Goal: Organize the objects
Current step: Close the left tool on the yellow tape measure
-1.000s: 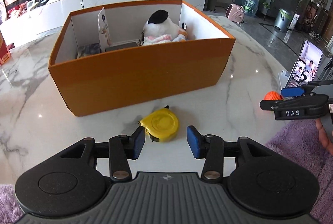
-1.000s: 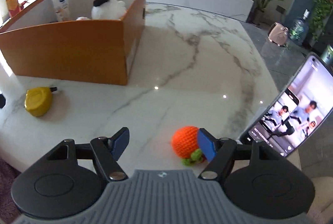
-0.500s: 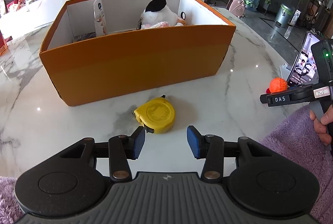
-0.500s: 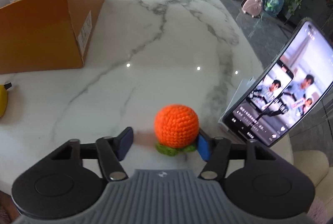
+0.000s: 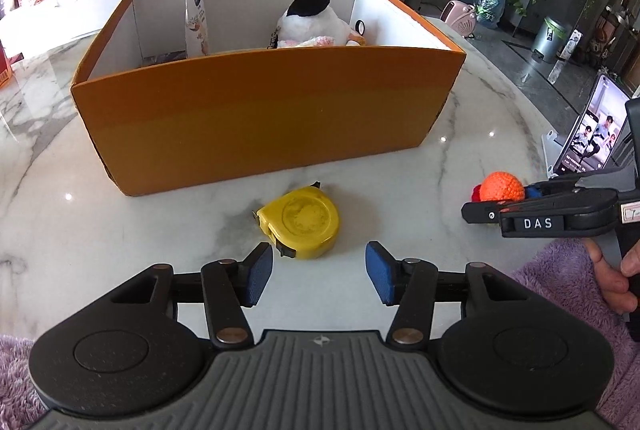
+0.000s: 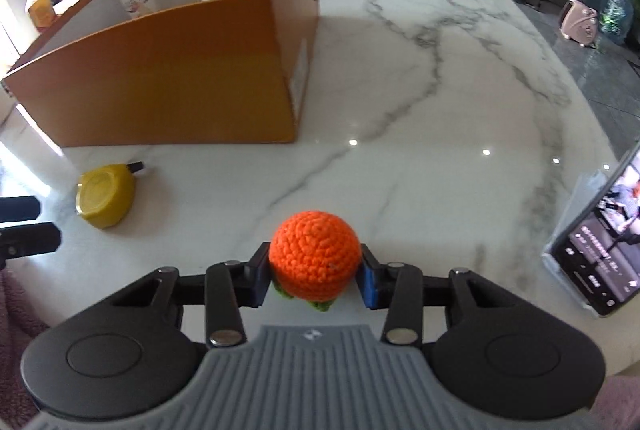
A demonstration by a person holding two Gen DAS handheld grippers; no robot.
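Note:
A yellow tape measure (image 5: pixel 304 222) lies flat on the marble table, just ahead of my left gripper (image 5: pixel 318 270). That gripper's jaws are opening and nothing is between its blue pads. My right gripper (image 6: pixel 314 278) is closing on a crocheted orange ball (image 6: pixel 314 254) with green leaves, and both pads touch its sides. From the left wrist view the ball (image 5: pixel 502 186) shows at the right, in the right gripper's fingers (image 5: pixel 480 212). The open orange cardboard box (image 5: pixel 260 118) stands behind the tape measure and holds a white and black plush toy (image 5: pixel 312 22) and a carton (image 5: pixel 196 22).
A phone (image 6: pixel 608 242) with its screen lit leans on a stand at the table's right edge. The tape measure (image 6: pixel 105 194) lies left of the ball, in front of the box (image 6: pixel 180 90). Purple fleece sleeves and a hand (image 5: pixel 612 282) show at the frame edges.
The right gripper's pads have come together onto the orange ball, which now sits centred between them. The left gripper's jaws have widened and the tape measure is closer to them.

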